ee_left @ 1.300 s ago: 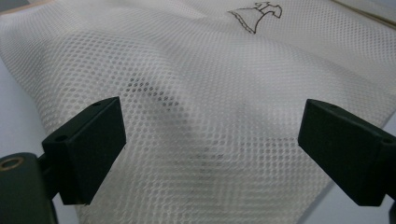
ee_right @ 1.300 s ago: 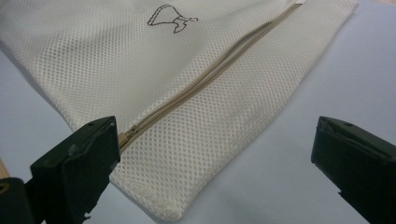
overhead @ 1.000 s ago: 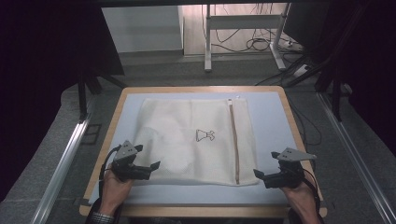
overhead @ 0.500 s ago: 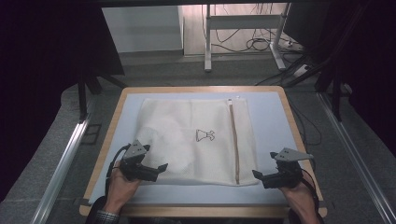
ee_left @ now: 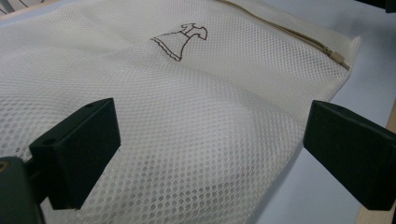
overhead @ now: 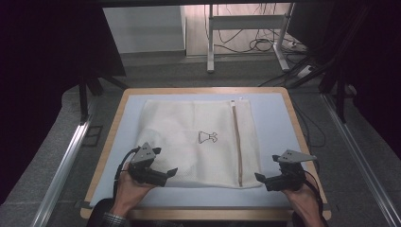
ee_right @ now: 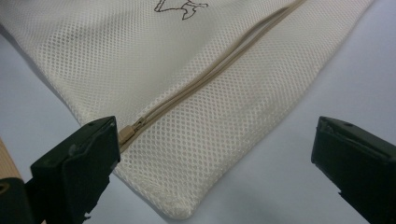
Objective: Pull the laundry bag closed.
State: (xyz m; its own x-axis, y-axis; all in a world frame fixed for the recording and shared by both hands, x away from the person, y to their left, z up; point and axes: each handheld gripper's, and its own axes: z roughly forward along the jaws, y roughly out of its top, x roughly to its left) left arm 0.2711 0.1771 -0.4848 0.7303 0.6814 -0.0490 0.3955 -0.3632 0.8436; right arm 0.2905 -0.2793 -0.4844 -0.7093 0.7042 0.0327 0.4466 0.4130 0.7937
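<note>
Mesh laundry bag (overhead: 198, 142) lies flat in the middle of the pale blue table (overhead: 274, 118), both my claws spread wide at its near edge.

I judge it light, limp and likely to sag, so I would pinch a stitched corner or hem, not the open mesh. Its zipper (ee_right: 205, 77) ends in a pull (ee_right: 127, 132) just beside one jaw of my right gripper (ee_right: 212, 154); my left gripper (ee_left: 210, 144) hovers over the near left part, holding nothing.
</note>
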